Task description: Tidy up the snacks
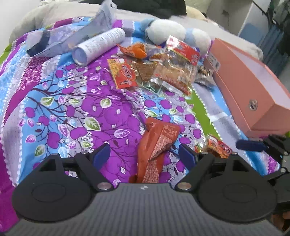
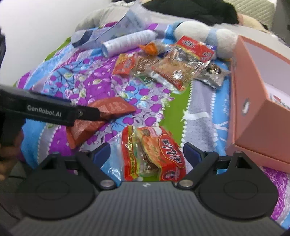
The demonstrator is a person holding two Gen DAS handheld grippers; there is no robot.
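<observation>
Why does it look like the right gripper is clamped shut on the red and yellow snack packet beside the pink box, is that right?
Not quite. In the right wrist view the right gripper is open: the red and yellow snack packet lies between its fingers, but the pads stand clear of it. It does lie beside the pink box.

I work over a bed covered by a bright purple, blue and green bedspread with tree and leaf print (image 1: 76, 112). At the far left stands a plain white wall (image 2: 36, 27). Far behind lie a grey pillow (image 1: 59, 12) and dark black fabric (image 2: 190, 9).
</observation>
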